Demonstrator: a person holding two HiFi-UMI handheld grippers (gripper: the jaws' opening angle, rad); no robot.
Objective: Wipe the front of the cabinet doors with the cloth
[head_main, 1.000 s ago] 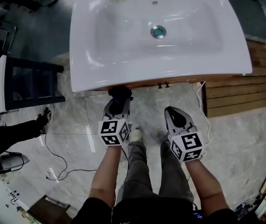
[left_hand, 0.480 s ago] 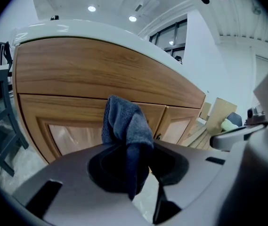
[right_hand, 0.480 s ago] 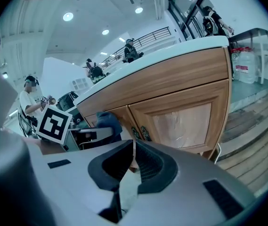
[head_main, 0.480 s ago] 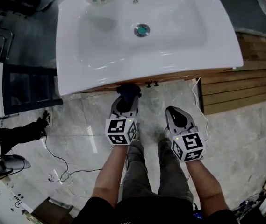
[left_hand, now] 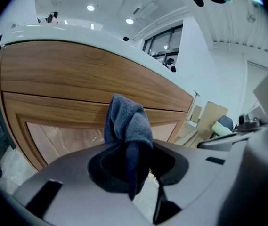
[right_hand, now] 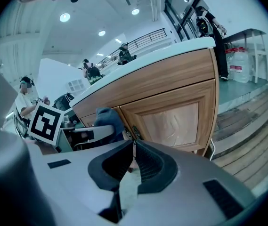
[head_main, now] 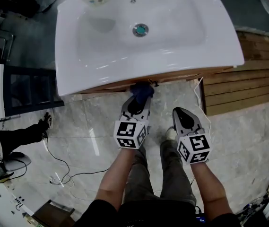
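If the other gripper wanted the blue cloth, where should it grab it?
Probably the bunched end of the cloth that sticks out past the left gripper, coming from the right. Its tail is pinched in those jaws, and the cabinet door stands close ahead, so the side is open.

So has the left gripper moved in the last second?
Yes. The left gripper and cloth slid right along the cabinet front, now in line with the sink drain.

Cloth (head_main: 142,91) in L tool (head_main: 139,98) at cabinet doors (right_hand: 171,119) under sink (head_main: 77,79); R tool (head_main: 178,111) just right.
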